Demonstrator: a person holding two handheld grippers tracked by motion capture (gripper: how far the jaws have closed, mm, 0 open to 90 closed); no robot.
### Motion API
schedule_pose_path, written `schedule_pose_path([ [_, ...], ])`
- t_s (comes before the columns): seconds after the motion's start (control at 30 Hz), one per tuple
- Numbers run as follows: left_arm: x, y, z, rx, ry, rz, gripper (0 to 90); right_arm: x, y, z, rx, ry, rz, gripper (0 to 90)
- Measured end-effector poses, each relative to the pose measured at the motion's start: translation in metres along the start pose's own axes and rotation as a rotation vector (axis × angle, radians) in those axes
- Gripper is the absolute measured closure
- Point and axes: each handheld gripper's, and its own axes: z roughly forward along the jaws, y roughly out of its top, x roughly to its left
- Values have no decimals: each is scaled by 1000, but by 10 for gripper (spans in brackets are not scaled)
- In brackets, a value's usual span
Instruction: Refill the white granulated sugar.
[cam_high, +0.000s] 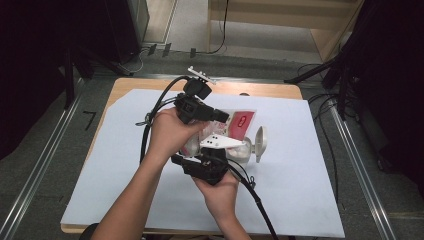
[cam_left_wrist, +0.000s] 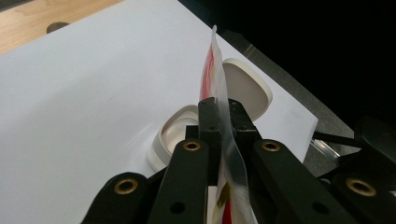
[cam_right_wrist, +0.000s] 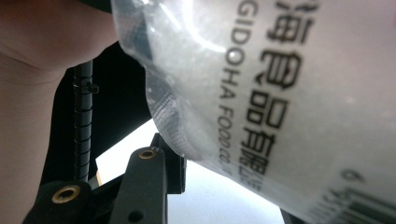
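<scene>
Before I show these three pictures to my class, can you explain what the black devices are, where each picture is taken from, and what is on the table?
A person holds a two-jaw hand gripper in each hand. One camera looks down from above; one rides on each gripper.

The left gripper is shut on the thin edge of a clear plastic bag with red print. The right gripper holds the bag's bulging, printed part.

On the table's white sheet stands a small white container, its lid open.
</scene>
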Motion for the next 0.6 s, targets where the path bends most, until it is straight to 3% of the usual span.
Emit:
schedule_pose_path([
  [0.6,1,1,5,5,-9,-6,882,-4,-2,-2,1,-8,-2,636],
])
